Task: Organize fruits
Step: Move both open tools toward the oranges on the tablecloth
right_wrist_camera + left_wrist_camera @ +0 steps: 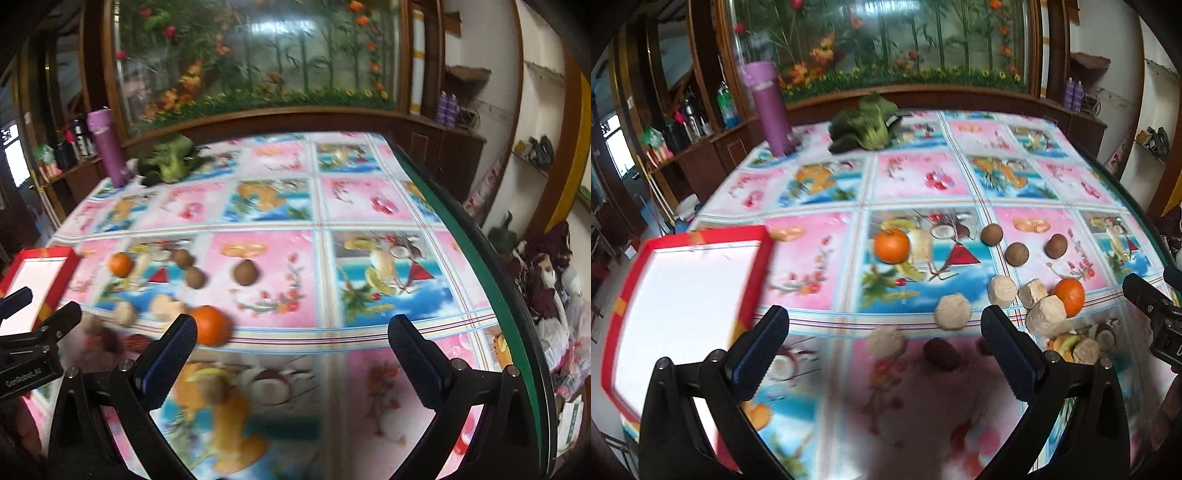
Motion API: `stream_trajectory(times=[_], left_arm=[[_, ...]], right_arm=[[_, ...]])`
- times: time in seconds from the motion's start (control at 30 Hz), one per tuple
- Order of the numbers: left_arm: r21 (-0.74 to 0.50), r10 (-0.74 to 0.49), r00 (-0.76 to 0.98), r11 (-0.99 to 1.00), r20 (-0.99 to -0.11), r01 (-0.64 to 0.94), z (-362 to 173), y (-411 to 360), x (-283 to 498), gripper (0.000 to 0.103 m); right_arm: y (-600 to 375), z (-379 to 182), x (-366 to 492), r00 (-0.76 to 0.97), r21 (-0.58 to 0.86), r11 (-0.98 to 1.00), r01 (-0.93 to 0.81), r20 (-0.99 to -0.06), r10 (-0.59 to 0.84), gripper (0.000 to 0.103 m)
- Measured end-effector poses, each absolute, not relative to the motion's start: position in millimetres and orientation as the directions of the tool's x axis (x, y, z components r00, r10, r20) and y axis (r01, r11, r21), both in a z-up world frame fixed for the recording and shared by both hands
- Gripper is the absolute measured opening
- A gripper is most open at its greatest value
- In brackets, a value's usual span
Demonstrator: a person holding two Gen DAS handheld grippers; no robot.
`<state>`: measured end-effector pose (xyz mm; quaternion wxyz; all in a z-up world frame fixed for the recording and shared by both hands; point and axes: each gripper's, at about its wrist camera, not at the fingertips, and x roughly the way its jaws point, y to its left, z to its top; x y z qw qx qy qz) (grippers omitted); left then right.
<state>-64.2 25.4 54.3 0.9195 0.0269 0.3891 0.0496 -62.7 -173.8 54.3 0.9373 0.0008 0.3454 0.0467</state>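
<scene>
Left wrist view looks along the left gripper (884,325), jaws wide apart and holding nothing, over the counter (912,177). A red tray (759,266), white inside and with nothing in it, sits to the left. Fruit lies loose ahead and to the right: one orange (891,244) alone, three brown fruits (1016,253) beyond, pale chunks (952,311) in a cluster, a second orange (1070,291) touching the chunks, and a dark red fruit (940,352) nearest the jaws.

Nothing looks sorted yet, so I judge the first pick is in hand. The lone orange or the dark red fruit is the easier start, being clear of neighbours; close gently across the widest part, as round fruit may roll.

Right wrist view shows the right gripper (293,328), also gaping and holding nothing, with the near orange (211,325) just beside its left finger. Only this view shows the counter's green edge (476,236); only the left shows the tray's whole interior.
</scene>
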Motion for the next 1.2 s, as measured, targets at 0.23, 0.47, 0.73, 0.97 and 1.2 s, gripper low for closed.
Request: stream_trajectory(times=[0.23,0.47,0.73,0.97,1.2], left_arm=[[0.069,0.103,0.737,0.995,-0.668,-0.077,76,42,-97,0.103],[0.056,0.106,0.737,0.994,-0.668,-0.092,76,56,-103,0.103],[0.044,0.105,0.71,0.994,-0.696,-0.103,60,68,-100,0.103],[0.053,0.102,0.709,0.994,-0.698,-0.091,59,65,-92,0.103],[0.054,0.107,0.7,0.994,-0.706,-0.098,56,67,-85,0.103]], right_arm=[[-141,65,-80,0.772,-0.019,0.987,-0.158,-0.626,0.112,0.102],[-142,55,-75,0.757,-0.024,0.988,-0.153,-0.645,0.101,0.102],[-144,47,-70,0.734,0.01,0.987,-0.161,-0.668,0.126,0.102],[-143,44,-65,0.73,-0.001,0.985,-0.172,-0.671,0.127,0.102],[-142,40,-60,0.72,0.004,0.985,-0.173,-0.682,0.129,0.102]])
